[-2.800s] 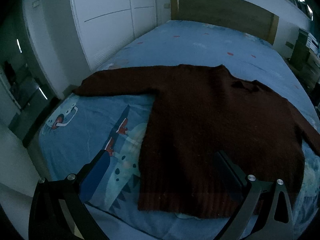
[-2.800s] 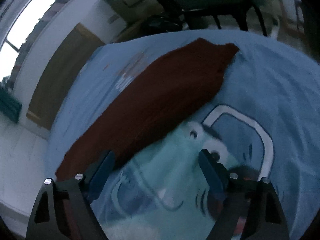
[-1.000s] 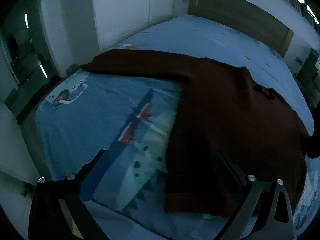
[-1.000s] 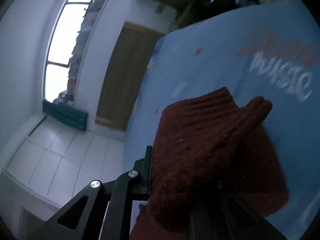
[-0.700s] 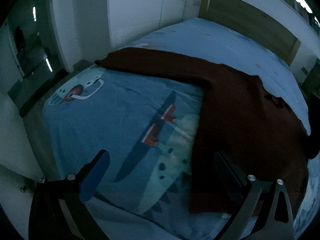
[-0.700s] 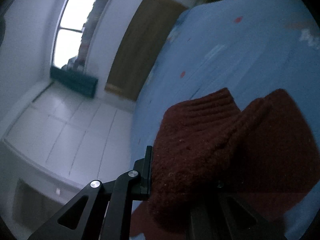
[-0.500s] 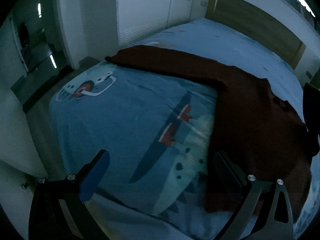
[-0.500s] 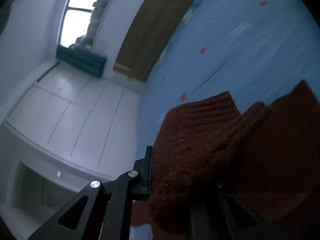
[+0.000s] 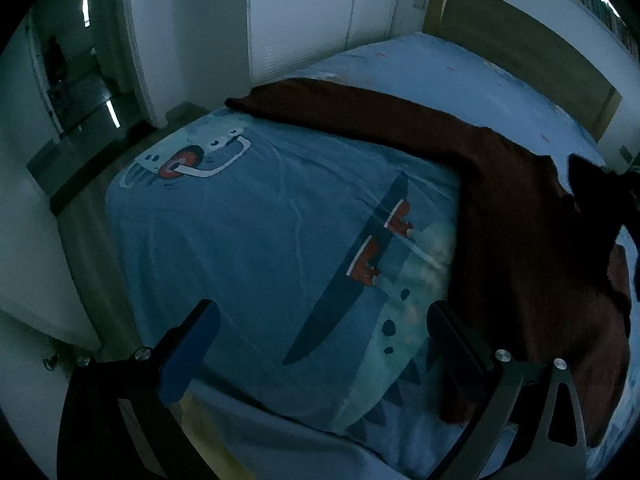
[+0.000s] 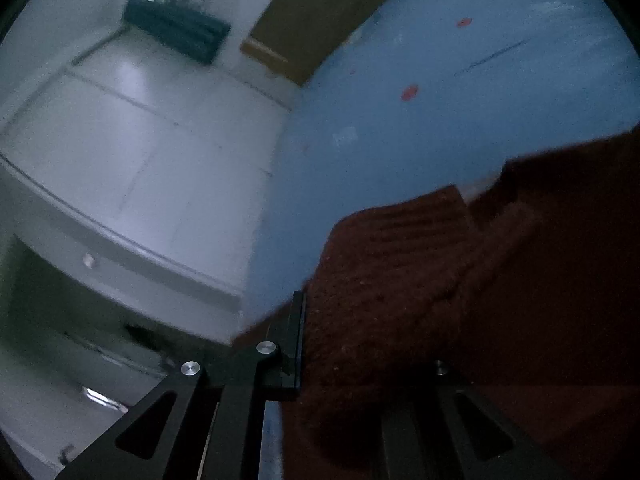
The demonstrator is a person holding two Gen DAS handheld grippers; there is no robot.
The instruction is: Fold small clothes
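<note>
The right gripper is clamped on the ribbed cuff of the maroon sweater, spread along the bed's right side. The left gripper is held agape, empty. A sleeve fold is judged underway; next, the cuff should be laid across the body.

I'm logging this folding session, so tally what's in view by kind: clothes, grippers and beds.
Clothes: 1, the dark red sweater, its cuff bunched in the right gripper.
Grippers: 2, the left gripper open over the bed, the right gripper shut.
Beds: 1, the blue-sheeted bed.
Total: 4.
</note>
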